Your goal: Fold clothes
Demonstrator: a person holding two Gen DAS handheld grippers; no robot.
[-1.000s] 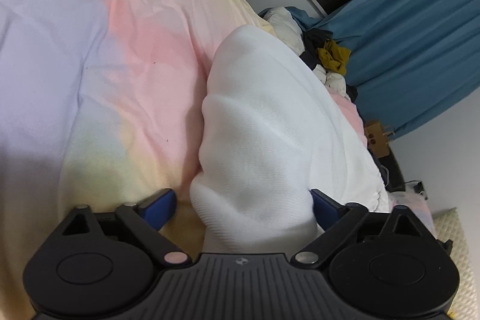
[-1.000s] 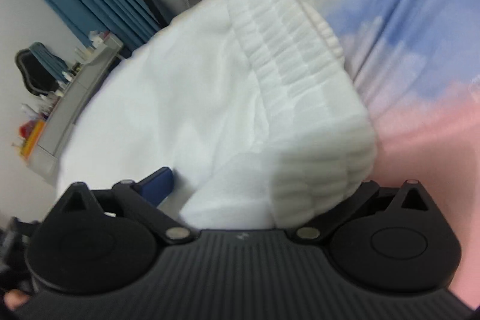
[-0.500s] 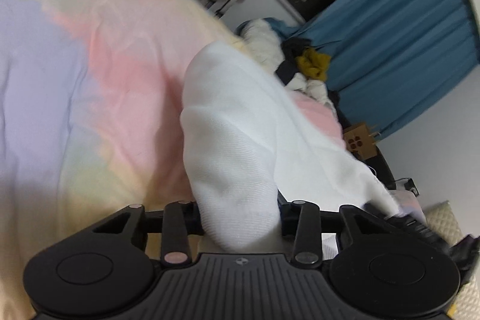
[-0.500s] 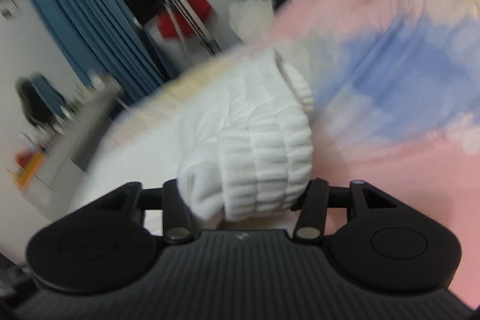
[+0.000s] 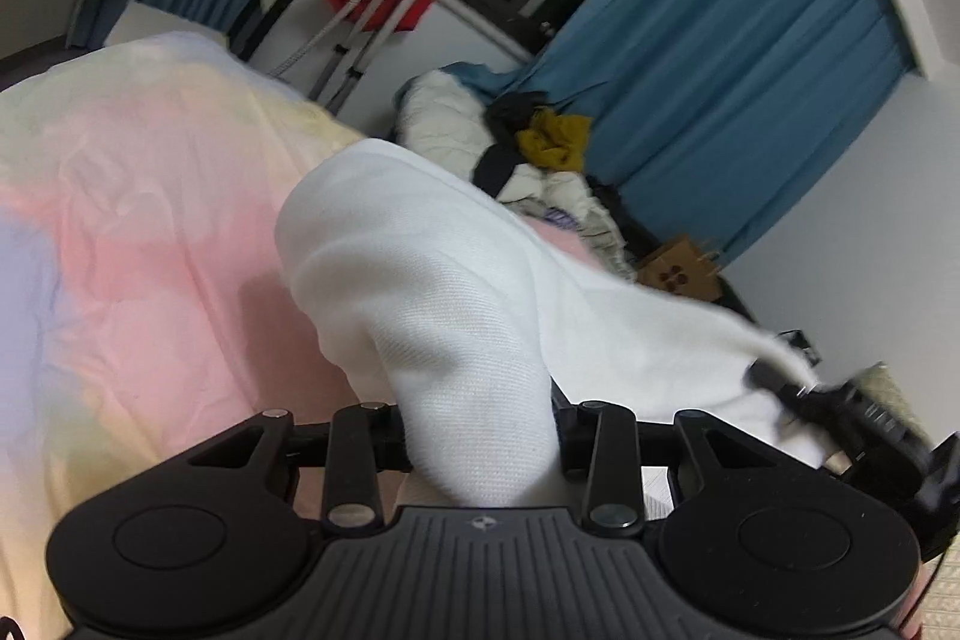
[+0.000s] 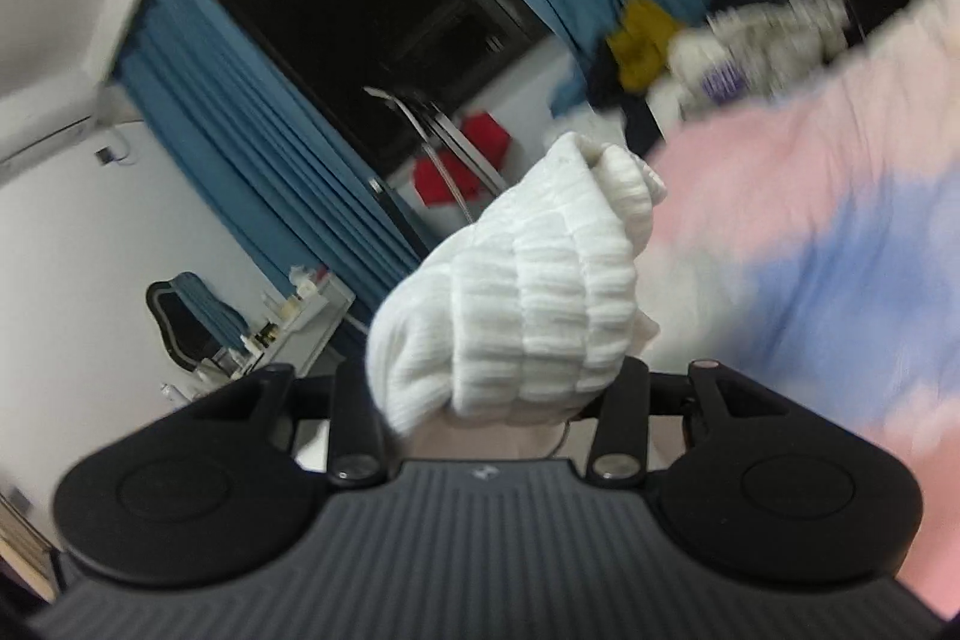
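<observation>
Pinching white cloth, the left claw (image 5: 480, 436) has its jaws drawn in on a plain-knit fold of the garment (image 5: 432, 280). A second ago those jaws stood wide with the fold only lying between them; now the pads press it from both sides. The right claw (image 6: 498, 388) made the same change and now grips the ribbed hem (image 6: 528, 304), bunched thick between its jaws.

Outward from the claws, the garment has come up with them. Where it lay slumped on the bed (image 5: 150, 232) before, it now hangs stretched between the two grips, and in the left view its far end runs to the other claw at the right edge. More room shows above the pastel bedspread than earlier: the blue curtains (image 5: 750, 88), the dark window, and a clothes pile (image 5: 540, 142) beyond.

For the task, this looks like the pickup done and the lift under way. The next move likely needs both grips kept level so the cloth spreads flat before it is laid over.
</observation>
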